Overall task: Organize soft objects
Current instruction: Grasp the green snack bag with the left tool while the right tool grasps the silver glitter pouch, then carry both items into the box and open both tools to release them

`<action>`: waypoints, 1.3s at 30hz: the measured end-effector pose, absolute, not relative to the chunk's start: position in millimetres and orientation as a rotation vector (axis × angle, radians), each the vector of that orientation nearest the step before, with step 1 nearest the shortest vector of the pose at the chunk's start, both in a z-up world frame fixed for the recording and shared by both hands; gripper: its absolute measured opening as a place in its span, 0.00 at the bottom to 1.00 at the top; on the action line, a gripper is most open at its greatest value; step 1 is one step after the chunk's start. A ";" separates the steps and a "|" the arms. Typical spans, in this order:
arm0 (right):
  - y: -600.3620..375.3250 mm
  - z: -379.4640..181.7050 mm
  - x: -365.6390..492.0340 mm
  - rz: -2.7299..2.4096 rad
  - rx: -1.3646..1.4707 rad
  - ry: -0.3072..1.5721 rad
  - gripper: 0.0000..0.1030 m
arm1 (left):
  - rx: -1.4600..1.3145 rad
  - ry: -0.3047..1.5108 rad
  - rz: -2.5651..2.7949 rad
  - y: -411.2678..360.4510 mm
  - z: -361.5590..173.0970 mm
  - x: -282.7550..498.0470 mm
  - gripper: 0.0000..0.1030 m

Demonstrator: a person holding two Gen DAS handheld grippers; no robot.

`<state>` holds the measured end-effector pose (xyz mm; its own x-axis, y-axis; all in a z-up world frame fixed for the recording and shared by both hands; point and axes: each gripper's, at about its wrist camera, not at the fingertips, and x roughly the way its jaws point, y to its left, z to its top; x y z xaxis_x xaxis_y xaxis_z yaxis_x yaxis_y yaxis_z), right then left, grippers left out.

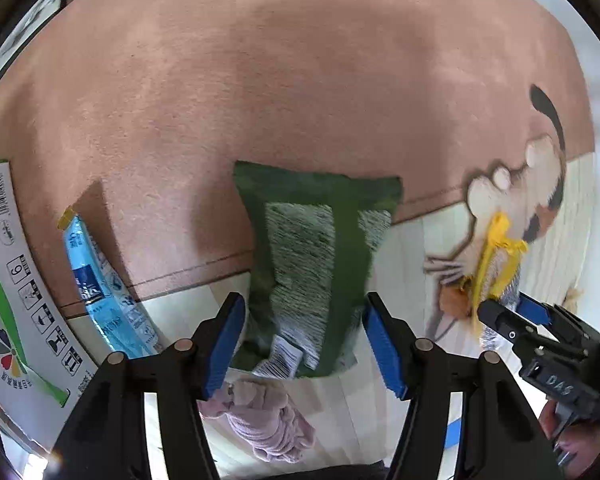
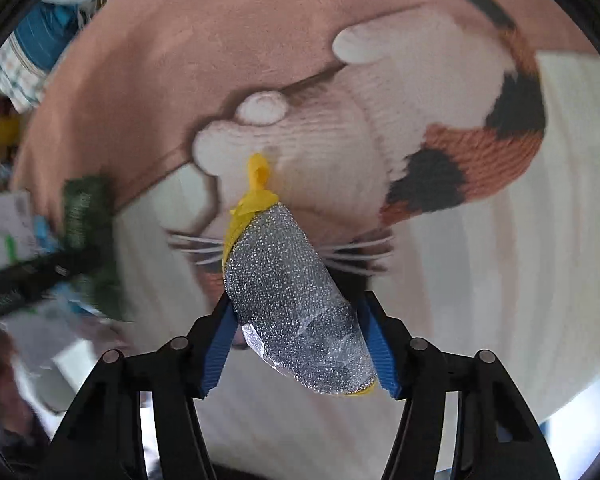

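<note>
A dark green fuzzy cloth (image 1: 312,248) with a white label lies flat on the rug, seen in the left wrist view. My left gripper (image 1: 304,340) points down over its near end, blue pads on either side of the cloth, close to its edges without squeezing it. A silver glittery scouring sponge (image 2: 292,288) with a yellow edge and loop sits between the pads of my right gripper (image 2: 300,344), which press on both its sides. In the left wrist view, that sponge (image 1: 496,256) and the right gripper (image 1: 512,316) are at the right. A pink knitted cloth (image 1: 264,416) lies just below the left fingers.
The pink rug (image 1: 260,100) bears a cat picture (image 2: 420,120) with cream stripes. A blue plastic packet (image 1: 100,276) and a white cardboard box (image 1: 12,280) lie at the left. Blurred clutter fills the right wrist view's left edge.
</note>
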<state>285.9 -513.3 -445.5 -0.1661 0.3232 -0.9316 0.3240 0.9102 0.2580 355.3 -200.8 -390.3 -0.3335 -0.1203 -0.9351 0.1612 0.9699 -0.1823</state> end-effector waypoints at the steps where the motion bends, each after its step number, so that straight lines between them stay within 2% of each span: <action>1: -515.0 -444.2 286.8 0.003 0.499 1.757 0.61 | 0.039 1.894 -0.298 -202.7 -390.7 352.7 0.59; 5: -512.2 -442.2 291.4 -0.003 0.423 1.750 0.70 | 0.124 1.893 -0.290 -235.5 -403.0 345.2 0.59; 11: -501.9 -447.7 288.3 -0.036 0.397 1.773 0.71 | 0.240 1.869 -0.258 -260.4 -412.0 341.2 0.58; 12: -501.2 -446.8 288.3 -0.045 0.391 1.761 0.67 | 0.238 1.860 -0.250 -261.3 -411.6 339.9 0.57; 14: -496.7 -445.9 290.2 -0.080 0.319 1.753 0.56 | 0.251 1.836 -0.229 -271.5 -415.5 340.3 0.42; 17: -483.0 -445.0 286.2 -0.100 0.291 1.748 0.49 | 0.218 1.814 -0.228 -270.1 -407.5 336.2 0.32; 23: -448.5 -403.9 277.5 -0.074 0.319 1.663 0.46 | 0.147 1.717 -0.232 -244.1 -368.1 313.6 0.31; 30: -364.7 -310.6 274.9 0.107 0.342 1.534 0.46 | -0.024 1.581 -0.249 -166.7 -280.5 288.8 0.31; 34: -288.7 -268.1 272.2 0.232 0.346 1.490 0.46 | -0.086 1.498 -0.195 -76.6 -225.7 282.8 0.31; 39: -152.3 -244.3 264.9 0.394 0.360 1.494 0.46 | -0.140 1.500 -0.073 40.1 -205.8 273.2 0.31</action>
